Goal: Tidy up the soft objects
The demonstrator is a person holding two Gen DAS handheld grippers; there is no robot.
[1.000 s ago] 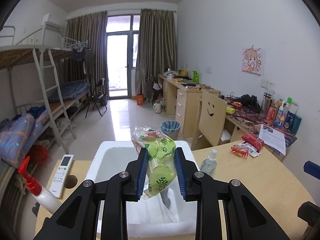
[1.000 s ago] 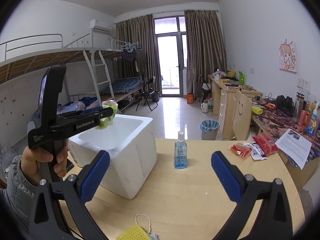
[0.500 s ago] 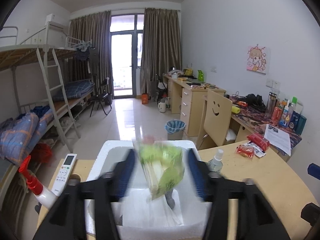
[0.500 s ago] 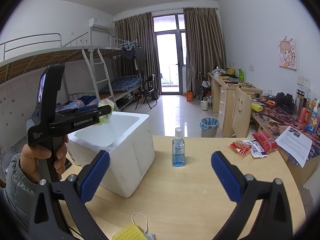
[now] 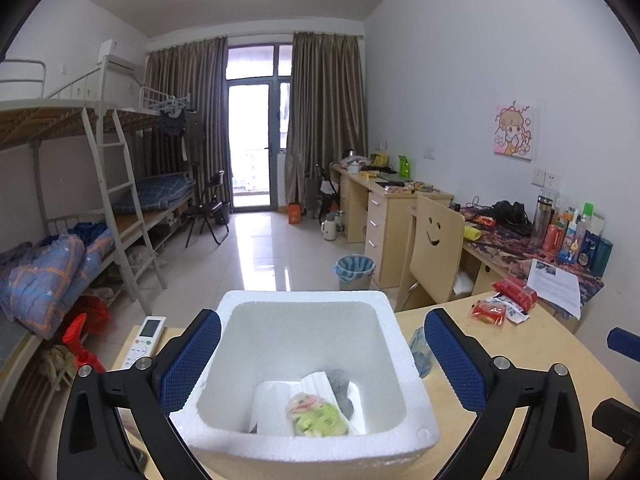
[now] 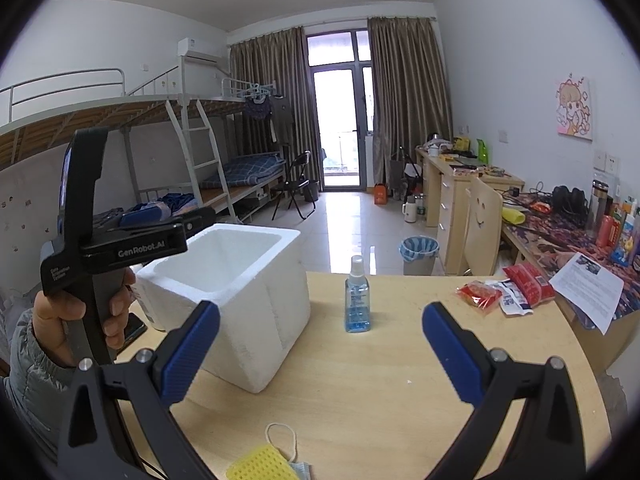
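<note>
The bag (image 5: pixel 318 420), clear with green and pink contents, is seen lying at the bottom of the foam box (image 5: pixel 404 396), on white foam pieces (image 5: pixel 280 400) and against a grey item (image 5: pixel 340 390) that is too cramped to be made out. It is enclosed on all sides by the box walls; only the top is open. The box front is cut off by the lower frame edge in the left wrist view.

The left claw (image 5: pixel 320 356) is held above the box, its blue pads (image 5: pixel 192 356) spread wide, one outside each side wall; its jaws have just been opening, and nothing is gripped between them. The bag lies below and between the pads, apart from both.

In the right wrist view the box interior is hidden, so the bag is not seen there. The left claw is shown from the side, gripped by a hand (image 6: pixel 76 316) in a grey sleeve (image 6: pixel 28 380), with its tips over the box rim.

The right claw (image 6: pixel 320 344) is held wide and empty over bare counter (image 6: pixel 380 380). Ahead of it a spray bottle (image 6: pixel 357 300) stands upright, near the box but apart from it. A yellow sponge (image 6: pixel 260 466) and a mask (image 6: pixel 300 470) lie at the near counter edge, partly cut off. Red snack packs (image 6: pixel 504 290) and a paper sheet (image 6: pixel 588 284) lie toward the right edge.
</note>
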